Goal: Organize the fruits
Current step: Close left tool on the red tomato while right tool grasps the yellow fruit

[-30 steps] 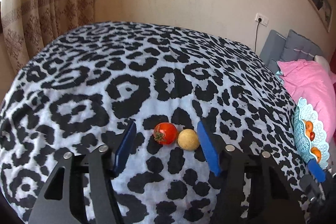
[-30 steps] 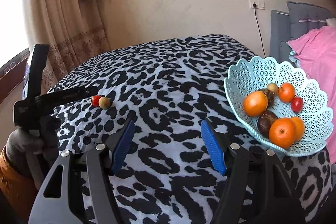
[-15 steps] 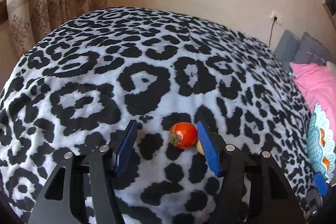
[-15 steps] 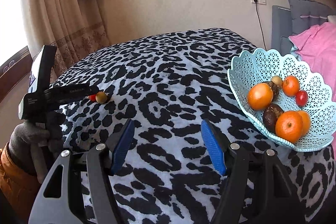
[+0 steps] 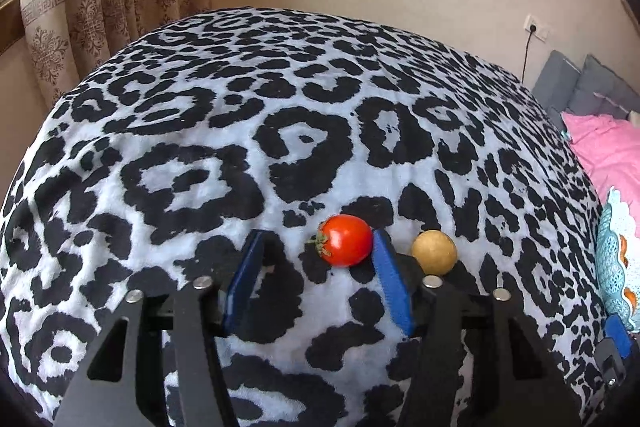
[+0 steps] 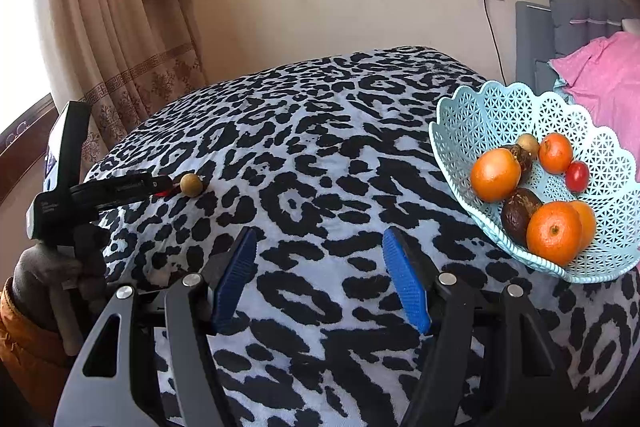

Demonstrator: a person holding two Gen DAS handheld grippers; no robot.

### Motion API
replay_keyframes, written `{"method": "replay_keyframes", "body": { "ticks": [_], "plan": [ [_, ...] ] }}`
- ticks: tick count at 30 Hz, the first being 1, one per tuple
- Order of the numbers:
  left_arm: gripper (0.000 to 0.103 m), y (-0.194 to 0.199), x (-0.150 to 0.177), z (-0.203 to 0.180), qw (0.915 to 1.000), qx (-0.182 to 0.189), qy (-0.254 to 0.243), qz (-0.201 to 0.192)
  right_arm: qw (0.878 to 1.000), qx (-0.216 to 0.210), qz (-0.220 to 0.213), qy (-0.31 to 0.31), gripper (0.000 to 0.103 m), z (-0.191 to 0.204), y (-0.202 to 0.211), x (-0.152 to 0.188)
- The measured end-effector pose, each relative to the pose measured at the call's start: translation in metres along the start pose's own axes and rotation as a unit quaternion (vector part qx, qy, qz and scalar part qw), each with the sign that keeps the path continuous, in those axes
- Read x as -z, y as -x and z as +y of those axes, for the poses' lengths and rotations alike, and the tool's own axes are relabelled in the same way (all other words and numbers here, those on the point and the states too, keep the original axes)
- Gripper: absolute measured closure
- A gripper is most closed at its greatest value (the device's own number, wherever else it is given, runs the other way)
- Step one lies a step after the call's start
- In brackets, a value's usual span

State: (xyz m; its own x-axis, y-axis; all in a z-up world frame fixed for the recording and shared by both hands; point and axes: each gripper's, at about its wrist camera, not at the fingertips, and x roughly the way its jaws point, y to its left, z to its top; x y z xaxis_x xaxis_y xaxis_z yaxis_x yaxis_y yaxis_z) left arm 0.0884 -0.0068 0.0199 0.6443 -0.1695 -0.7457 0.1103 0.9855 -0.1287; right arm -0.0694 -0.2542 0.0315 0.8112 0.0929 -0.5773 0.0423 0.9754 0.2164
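A red tomato (image 5: 346, 245) lies on the leopard-print bed, between the open blue pads of my left gripper (image 5: 318, 247), close against the right pad (image 5: 390, 279). A small tan round fruit (image 5: 434, 251) lies just outside that pad, to the right; it also shows in the right wrist view (image 6: 191, 184). My right gripper (image 6: 318, 251) is open and empty above the bedspread. The pale blue lattice basket (image 6: 500, 107) stands to its right and holds oranges, a dark avocado, a small red tomato and a tan fruit.
The left gripper handle and gloved hand (image 6: 60, 219) show at the left of the right wrist view. Pink bedding (image 6: 600, 67) and a grey headboard (image 6: 536, 39) lie behind the basket. Curtains (image 5: 100, 7) hang at the left. The basket's edge (image 5: 616, 259) shows at far right.
My left gripper has shifted left and closer, so the tomato sits between its pads and the tan fruit now lies outside the right pad. The right gripper has barely moved.
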Motion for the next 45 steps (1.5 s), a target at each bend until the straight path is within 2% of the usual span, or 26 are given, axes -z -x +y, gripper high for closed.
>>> {"method": "replay_keyframes", "body": {
  "ticks": [1, 5, 8, 12, 19, 29, 31, 35, 43, 45],
  "plan": [
    [0.052, -0.001, -0.001, -0.001, 1.0000, 0.000, -0.002, 0.001, 1.000, 0.000, 0.001, 0.001, 0.036, 0.000, 0.000, 0.000],
    [0.075, -0.004, -0.004, -0.002, 1.0000, 0.003, 0.000, 0.002, 1.000, 0.002, 0.005, 0.006, 0.036, 0.002, -0.001, 0.000],
    [0.075, -0.001, -0.003, 0.002, 0.9998, 0.018, 0.011, -0.003, 1.000, -0.001, 0.013, 0.011, 0.036, 0.006, -0.003, -0.001],
    [0.075, 0.014, -0.004, 0.011, 0.9988, 0.023, 0.033, -0.029, 0.999, -0.029, 0.035, 0.020, 0.036, 0.017, -0.009, -0.008],
    [0.075, 0.039, -0.007, 0.024, 0.9948, -0.001, 0.060, -0.083, 0.994, -0.076, 0.070, 0.042, 0.036, 0.053, -0.041, -0.031],
    [0.075, 0.043, -0.006, 0.037, 0.9923, -0.016, 0.082, -0.091, 0.986, -0.099, 0.108, 0.083, 0.036, 0.105, -0.100, -0.048],
    [0.075, 0.043, -0.005, 0.037, 0.9921, -0.019, 0.083, -0.092, 0.985, -0.098, 0.112, 0.093, 0.039, 0.114, -0.112, -0.051],
    [0.075, 0.042, -0.005, 0.037, 0.9920, -0.019, 0.086, -0.090, 0.982, -0.097, 0.121, 0.105, 0.053, 0.128, -0.130, -0.054],
    [0.075, 0.042, -0.004, 0.038, 0.9920, -0.018, 0.086, -0.091, 0.982, -0.078, 0.129, 0.116, 0.064, 0.139, -0.151, -0.052],
    [0.075, 0.042, -0.004, 0.037, 0.9920, -0.017, 0.086, -0.090, 0.982, -0.073, 0.127, 0.119, 0.071, 0.139, -0.152, -0.052]
  ]
}}
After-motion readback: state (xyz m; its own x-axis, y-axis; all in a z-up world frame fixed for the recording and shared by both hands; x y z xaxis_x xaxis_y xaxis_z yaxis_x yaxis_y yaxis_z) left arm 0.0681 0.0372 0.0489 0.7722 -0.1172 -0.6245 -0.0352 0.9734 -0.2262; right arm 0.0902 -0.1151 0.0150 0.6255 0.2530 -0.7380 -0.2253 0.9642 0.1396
